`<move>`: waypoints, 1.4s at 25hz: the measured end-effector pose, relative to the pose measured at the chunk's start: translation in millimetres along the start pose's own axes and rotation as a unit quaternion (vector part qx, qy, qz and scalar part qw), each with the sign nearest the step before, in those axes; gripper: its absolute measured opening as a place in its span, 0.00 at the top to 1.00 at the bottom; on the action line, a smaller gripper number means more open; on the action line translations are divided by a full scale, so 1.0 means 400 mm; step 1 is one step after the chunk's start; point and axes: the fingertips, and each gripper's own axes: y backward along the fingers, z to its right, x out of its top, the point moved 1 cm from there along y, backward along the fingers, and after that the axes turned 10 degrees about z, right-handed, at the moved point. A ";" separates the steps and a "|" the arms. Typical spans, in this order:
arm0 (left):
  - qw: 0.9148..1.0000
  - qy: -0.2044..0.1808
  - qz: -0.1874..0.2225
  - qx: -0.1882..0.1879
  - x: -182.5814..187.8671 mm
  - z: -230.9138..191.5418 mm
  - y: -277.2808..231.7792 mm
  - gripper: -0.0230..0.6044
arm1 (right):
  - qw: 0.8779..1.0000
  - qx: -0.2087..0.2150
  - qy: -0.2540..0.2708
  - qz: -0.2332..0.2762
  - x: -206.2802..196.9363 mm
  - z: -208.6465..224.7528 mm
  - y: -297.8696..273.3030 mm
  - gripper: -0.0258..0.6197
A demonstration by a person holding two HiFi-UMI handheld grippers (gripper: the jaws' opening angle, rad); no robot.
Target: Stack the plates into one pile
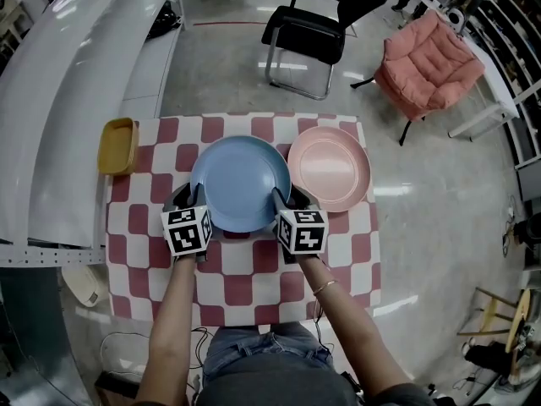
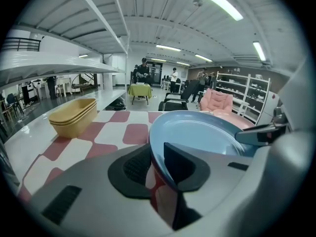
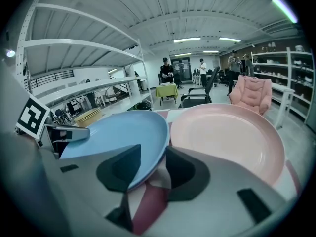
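Red-and-white checked cloth is spread over the table (image 1: 245,290). At its middle is a round light-blue plate (image 1: 241,176), just beside a round pink plate (image 1: 331,167) toward the far right corner. Whether the rims touch cannot be made out. The blue rim is clamped near right by the right gripper (image 1: 292,200) — the left gripper (image 1: 184,200) is set loosely round the near-left rim, pads not pressing.
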 end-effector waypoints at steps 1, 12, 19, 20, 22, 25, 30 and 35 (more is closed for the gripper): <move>1.000 -0.002 -0.001 -0.001 0.000 -0.001 0.001 0.81 | 1.000 0.001 0.002 0.001 0.001 -0.002 0.001 0.71; 1.000 -0.025 -0.005 0.000 0.004 0.000 0.005 0.78 | 1.000 -0.001 0.017 0.021 0.013 -0.004 0.005 0.70; 1.000 -0.010 0.000 0.013 0.010 -0.024 0.028 0.78 | 0.999 -0.008 0.030 0.030 0.013 -0.005 0.007 0.70; 1.000 -0.008 0.002 0.014 0.012 -0.027 0.032 0.78 | 0.999 -0.011 0.032 0.035 0.016 -0.006 0.010 0.70; 1.000 -0.003 0.004 0.016 0.015 -0.031 0.039 0.78 | 0.998 -0.016 0.035 0.043 0.019 -0.007 0.013 0.70; 1.000 0.006 0.007 0.019 0.013 -0.039 0.052 0.78 | 0.998 -0.019 0.043 0.051 0.019 -0.006 0.022 0.70; 0.999 0.026 0.004 0.023 -0.009 -0.050 0.074 0.78 | 0.997 -0.013 0.045 0.066 0.024 -0.008 0.039 0.70; 0.998 0.053 0.012 0.006 -0.008 -0.044 0.081 0.78 | 0.998 -0.023 0.004 0.067 0.025 -0.008 0.066 0.70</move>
